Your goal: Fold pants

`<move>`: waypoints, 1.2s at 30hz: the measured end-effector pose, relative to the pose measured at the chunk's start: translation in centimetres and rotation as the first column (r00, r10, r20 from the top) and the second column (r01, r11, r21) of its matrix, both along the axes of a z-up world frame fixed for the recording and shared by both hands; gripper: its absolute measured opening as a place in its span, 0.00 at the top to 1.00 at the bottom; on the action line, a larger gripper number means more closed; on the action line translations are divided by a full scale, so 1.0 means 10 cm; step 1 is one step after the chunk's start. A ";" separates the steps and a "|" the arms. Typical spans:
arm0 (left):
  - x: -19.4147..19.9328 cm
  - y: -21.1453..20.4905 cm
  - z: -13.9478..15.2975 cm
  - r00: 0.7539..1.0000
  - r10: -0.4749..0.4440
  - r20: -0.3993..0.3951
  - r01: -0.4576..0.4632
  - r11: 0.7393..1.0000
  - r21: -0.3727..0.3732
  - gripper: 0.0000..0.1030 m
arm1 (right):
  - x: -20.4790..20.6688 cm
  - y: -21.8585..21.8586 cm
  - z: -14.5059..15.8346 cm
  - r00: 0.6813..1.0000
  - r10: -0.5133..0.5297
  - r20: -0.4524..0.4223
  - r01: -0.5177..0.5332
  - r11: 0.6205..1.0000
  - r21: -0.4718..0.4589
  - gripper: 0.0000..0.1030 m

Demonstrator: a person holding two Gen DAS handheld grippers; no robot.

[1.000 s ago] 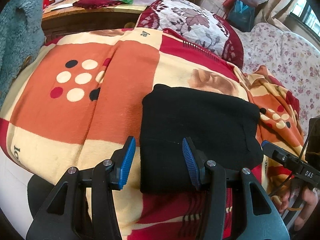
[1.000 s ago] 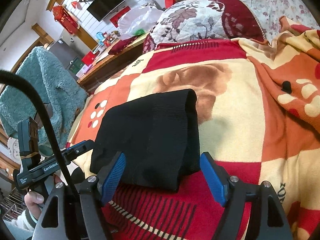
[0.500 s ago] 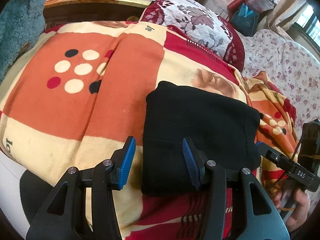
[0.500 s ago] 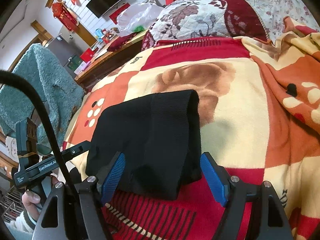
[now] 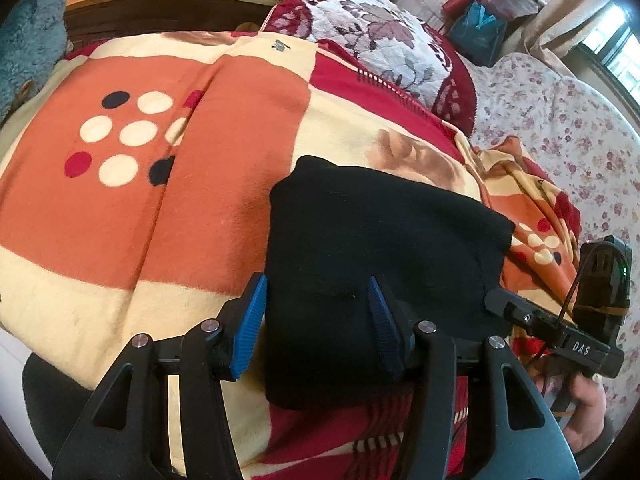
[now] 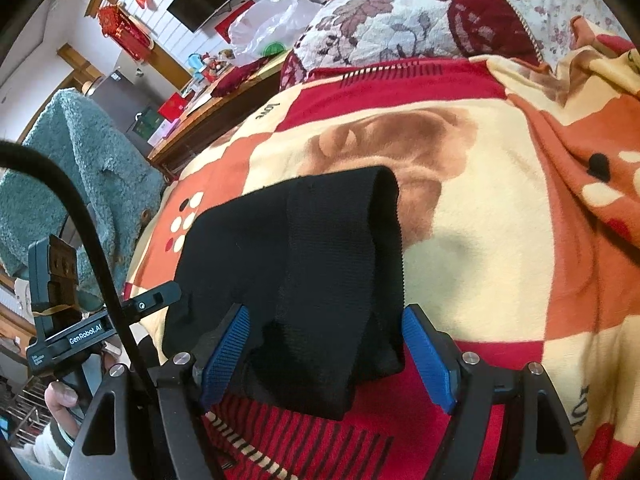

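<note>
The black pants [image 5: 380,248] lie folded into a compact rectangle on the patterned blanket [image 5: 160,208]. My left gripper [image 5: 316,326] hovers at their near left corner with its jaws opening. Its left pad sits just outside the pants' left edge and its right pad over the cloth, neither pressing. In the right wrist view the pants [image 6: 320,260] show a ribbed band on top. My right gripper [image 6: 326,356] stands open astride their near right end, cloth between the pads but not pinched. Each view shows the other gripper's body in a hand: right [image 5: 560,336], left [image 6: 80,332].
A quilted floral pillow [image 5: 380,40] lies beyond the pants. The blanket bunches up at the right [image 5: 532,216] against a floral sheet [image 5: 560,128]. A wooden table [image 5: 160,12] with a plastic bag stands behind. A teal fleecy garment [image 6: 72,168] hangs at the left.
The right gripper has sunk slightly toward the pants' near end. The left view has tilted a little, bringing the pants closer. The pants have not moved.
</note>
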State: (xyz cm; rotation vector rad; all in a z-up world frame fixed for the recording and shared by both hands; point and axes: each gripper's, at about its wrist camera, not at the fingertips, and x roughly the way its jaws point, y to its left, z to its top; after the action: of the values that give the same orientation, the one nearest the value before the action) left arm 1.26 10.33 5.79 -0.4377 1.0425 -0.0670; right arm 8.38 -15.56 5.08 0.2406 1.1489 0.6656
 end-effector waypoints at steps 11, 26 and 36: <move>0.10 0.04 -0.11 1.000 0.007 -0.022 -0.007 1.000 -0.011 0.46 | 0.06 0.05 -0.12 0.999 0.002 -0.037 -0.001 1.000 0.015 0.22; 0.05 0.08 -0.10 0.999 0.033 0.009 -0.032 0.999 -0.038 0.45 | 0.10 0.09 -0.15 0.999 0.019 -0.043 -0.019 1.000 0.021 0.22; 0.16 0.05 -0.23 1.000 0.024 -0.020 -0.026 0.993 -0.113 0.31 | 0.13 0.17 -0.24 0.997 0.023 -0.068 -0.022 1.000 0.015 0.16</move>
State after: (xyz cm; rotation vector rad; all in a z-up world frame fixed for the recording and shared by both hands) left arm 2.82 10.83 3.47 -0.5547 1.0551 -0.1003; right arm 9.67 -13.85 2.67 0.2648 1.2143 0.6903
